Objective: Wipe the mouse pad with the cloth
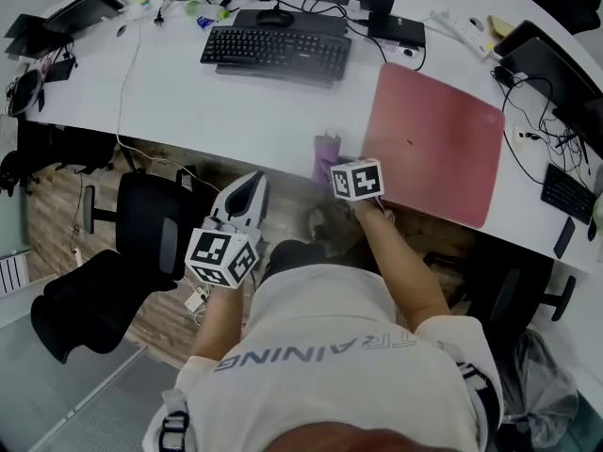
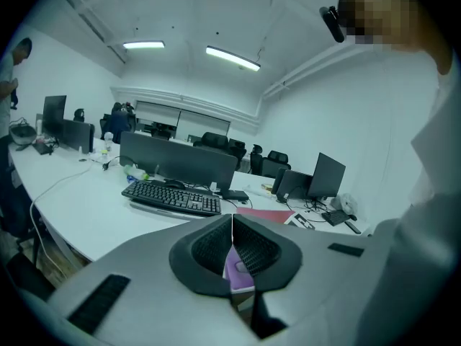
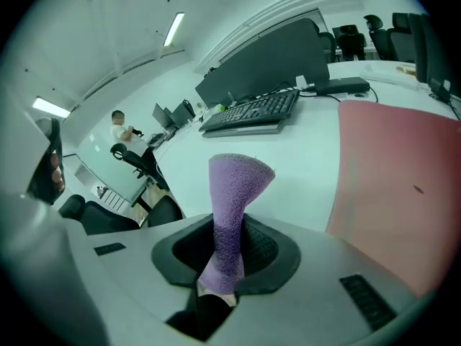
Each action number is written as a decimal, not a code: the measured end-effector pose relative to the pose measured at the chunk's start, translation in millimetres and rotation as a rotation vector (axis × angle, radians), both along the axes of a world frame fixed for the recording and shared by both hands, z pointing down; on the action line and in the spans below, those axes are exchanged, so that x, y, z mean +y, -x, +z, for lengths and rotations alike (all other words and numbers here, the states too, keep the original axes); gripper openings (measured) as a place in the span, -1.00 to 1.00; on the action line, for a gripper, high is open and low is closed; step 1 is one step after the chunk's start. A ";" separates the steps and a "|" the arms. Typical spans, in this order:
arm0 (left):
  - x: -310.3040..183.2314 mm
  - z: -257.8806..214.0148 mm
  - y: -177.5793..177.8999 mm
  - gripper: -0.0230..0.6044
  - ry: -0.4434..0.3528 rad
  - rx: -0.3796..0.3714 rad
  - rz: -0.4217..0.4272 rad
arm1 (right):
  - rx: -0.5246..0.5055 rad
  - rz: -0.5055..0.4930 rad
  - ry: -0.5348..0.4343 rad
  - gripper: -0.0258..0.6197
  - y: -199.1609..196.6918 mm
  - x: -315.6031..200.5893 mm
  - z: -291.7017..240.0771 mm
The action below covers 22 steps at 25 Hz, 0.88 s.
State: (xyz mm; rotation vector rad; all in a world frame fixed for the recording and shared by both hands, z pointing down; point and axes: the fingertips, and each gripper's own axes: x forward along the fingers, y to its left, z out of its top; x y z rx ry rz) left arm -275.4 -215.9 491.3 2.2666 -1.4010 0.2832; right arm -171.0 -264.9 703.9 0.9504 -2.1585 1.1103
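The dull red mouse pad point(image 1: 435, 142) lies flat on the white desk point(image 1: 236, 111), at the right by the front edge. My right gripper point(image 1: 332, 168) is shut on a purple cloth point(image 1: 326, 152), held upright at the desk's front edge just left of the pad. In the right gripper view the cloth point(image 3: 232, 200) stands up out of the right gripper point(image 3: 229, 245), with the pad point(image 3: 403, 179) to its right. My left gripper point(image 1: 252, 183) hangs off the desk's front edge, its jaws shut tip to tip point(image 2: 232, 225); a purple patch shows in the slit behind them.
A black keyboard point(image 1: 275, 53) and mouse point(image 1: 274, 17) sit at the back of the desk before a monitor. Laptops and cables point(image 1: 551, 73) crowd the right end. A black office chair point(image 1: 122, 252) stands at the lower left on the wooden floor.
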 end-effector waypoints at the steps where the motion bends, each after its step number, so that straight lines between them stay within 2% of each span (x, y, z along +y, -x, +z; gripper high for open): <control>1: -0.2 0.9 0.1 -0.82 0.001 0.013 0.008 | 0.015 0.007 0.010 -0.62 -0.1 0.3 5.9; 6: -0.7 -2.0 -14.7 -0.82 -0.011 0.060 0.055 | 0.075 0.063 0.056 -0.62 -27.5 5.4 25.7; 11: -2.1 -3.1 -31.1 -0.82 -0.007 0.066 0.057 | 0.070 0.113 0.068 -0.62 -65.5 9.3 28.9; 22: 8.1 -14.4 -130.6 -0.82 -0.008 0.051 0.079 | 0.065 0.126 0.070 -0.62 -169.5 19.2 26.7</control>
